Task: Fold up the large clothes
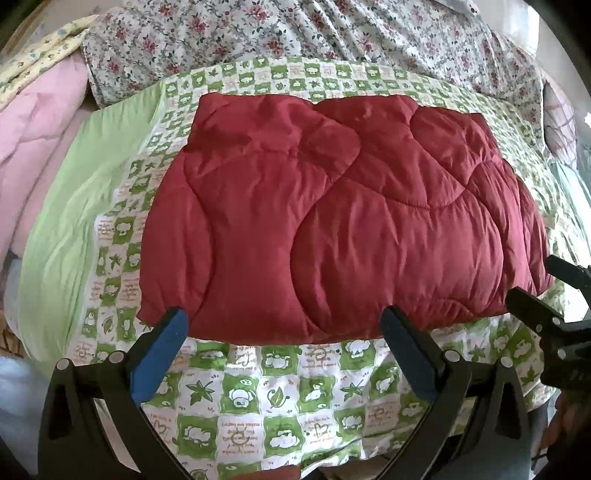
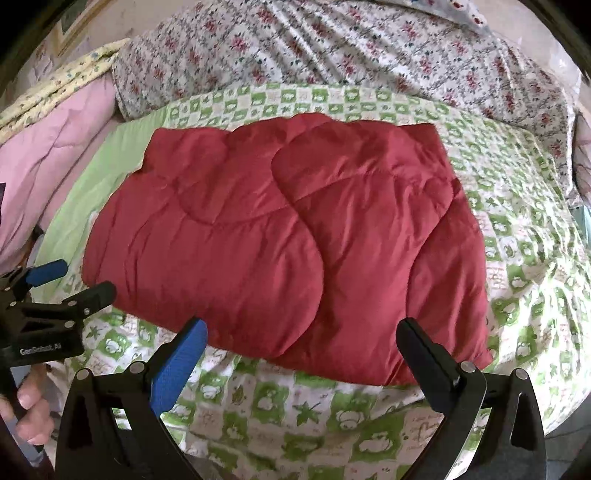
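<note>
Nearest in, the left gripper is spread wide, blue pads apart, nothing between them, hanging just short of the near edge of the red quilt. The right gripper is the same story: jaws gaping, empty, poised at that near edge. In the right view a hand grips the left tool's handle at the lower left. The quilt lies folded into a puffy rectangle, flat on the green-checked sheet, both grippers clear of it. Left of it runs a plain green band, then pink bedding. Farthest back, a floral cover is heaped across the bed.
</note>
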A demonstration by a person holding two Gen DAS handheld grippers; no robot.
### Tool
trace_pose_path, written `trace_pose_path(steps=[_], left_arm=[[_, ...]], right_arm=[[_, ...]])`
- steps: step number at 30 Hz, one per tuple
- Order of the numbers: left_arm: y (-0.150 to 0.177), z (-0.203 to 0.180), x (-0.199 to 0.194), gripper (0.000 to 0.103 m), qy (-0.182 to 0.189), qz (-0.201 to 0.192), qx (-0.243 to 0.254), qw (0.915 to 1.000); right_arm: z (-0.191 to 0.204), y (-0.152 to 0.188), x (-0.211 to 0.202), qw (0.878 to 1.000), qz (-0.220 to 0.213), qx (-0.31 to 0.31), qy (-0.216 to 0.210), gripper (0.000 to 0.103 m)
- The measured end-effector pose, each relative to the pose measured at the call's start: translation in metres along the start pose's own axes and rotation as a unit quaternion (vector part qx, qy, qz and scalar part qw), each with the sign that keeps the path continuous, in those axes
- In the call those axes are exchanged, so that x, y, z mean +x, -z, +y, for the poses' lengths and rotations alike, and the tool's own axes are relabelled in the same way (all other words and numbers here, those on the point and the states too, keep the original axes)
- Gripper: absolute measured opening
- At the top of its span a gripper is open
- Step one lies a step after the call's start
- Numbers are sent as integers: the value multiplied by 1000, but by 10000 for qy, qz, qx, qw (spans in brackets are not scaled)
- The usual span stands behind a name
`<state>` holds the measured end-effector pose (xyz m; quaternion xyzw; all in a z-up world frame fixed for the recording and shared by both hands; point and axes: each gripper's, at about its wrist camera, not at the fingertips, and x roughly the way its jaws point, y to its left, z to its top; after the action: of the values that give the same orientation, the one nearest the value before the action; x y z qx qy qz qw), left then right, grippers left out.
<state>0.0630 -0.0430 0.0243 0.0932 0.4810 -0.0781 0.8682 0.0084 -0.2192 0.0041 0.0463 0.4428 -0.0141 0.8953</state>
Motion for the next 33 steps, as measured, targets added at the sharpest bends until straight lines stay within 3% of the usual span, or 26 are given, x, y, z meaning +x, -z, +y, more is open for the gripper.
trace_pose_path(steps=[17, 33], left_arm=[[-2, -3, 5, 103, 20, 74, 82, 9999], [2, -7, -1, 103, 23, 2, 169, 9999]], right_arm=[[-2, -6, 6, 9996, 275, 10, 23, 103], [-2, -7, 1, 9997, 223, 41, -14, 103]])
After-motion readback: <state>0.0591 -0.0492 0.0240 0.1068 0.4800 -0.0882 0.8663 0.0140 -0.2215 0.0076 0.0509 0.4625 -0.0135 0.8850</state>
